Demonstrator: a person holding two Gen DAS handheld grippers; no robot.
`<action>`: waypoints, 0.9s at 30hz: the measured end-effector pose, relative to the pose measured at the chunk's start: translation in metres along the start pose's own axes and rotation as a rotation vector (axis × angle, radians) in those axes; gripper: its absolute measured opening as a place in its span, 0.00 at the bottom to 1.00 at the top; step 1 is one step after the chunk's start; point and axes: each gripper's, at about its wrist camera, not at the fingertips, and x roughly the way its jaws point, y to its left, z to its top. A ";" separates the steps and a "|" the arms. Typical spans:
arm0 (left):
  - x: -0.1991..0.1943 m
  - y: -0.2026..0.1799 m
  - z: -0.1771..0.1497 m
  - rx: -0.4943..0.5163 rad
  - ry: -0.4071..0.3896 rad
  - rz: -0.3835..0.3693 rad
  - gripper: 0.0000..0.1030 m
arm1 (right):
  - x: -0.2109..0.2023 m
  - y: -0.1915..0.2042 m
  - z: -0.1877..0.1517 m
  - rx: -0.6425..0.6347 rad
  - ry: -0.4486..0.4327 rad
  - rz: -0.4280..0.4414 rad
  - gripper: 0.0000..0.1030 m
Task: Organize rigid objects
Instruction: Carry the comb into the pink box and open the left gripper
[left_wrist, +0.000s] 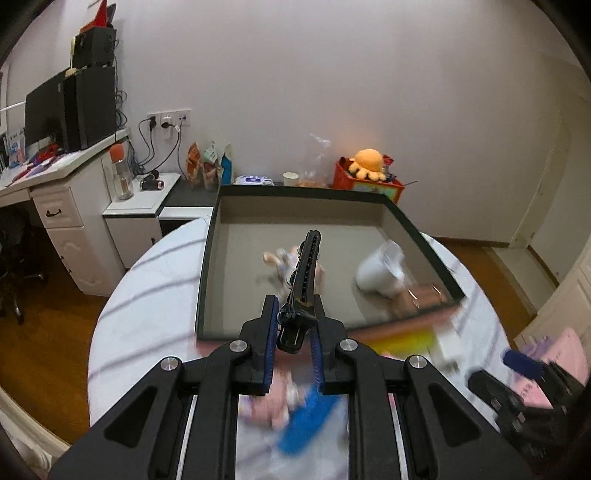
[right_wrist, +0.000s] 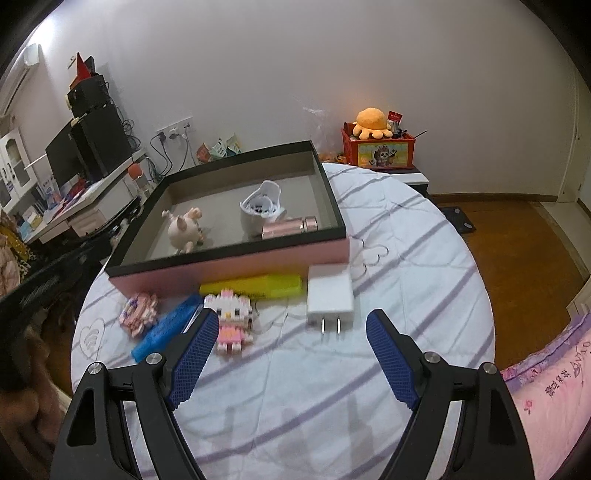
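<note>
Left wrist view
Nearest: between my left gripper pads sits a black hair clip, clamped at its lower end, the long toothed part sticking forward and up.
Beyond it: the shallow box with black rim lies just ahead; the clip's tip hangs over its floor.
Inside the box: a pale piggy figure, blurred, and a white cup-like thing on its side.
Step, as I judge it: carrying the clip to the box.
Next move: bring it further over a bare patch of floor, lower, then let go clear of the piggy.

Right wrist view
Nearest: my right gripper stands wide apart with nothing between the pads, above the striped bedcover.
Waiting outside the box: white charger plug, brick-built kitty figure, blue bar, small pink brick piece, yellow bar against the box's pink side.
Next here: the charger lies most nearly between my pads; I'd take that one across its flat body.
</note>
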 end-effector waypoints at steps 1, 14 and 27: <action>0.012 0.002 0.006 -0.006 0.006 0.009 0.15 | 0.002 -0.001 0.002 0.001 0.000 0.000 0.81; 0.093 0.022 0.015 -0.028 0.131 0.071 0.16 | 0.050 -0.004 0.030 0.001 0.059 0.004 0.81; 0.035 0.005 0.019 -0.013 0.097 0.078 1.00 | 0.038 0.002 0.047 -0.028 0.049 0.003 0.81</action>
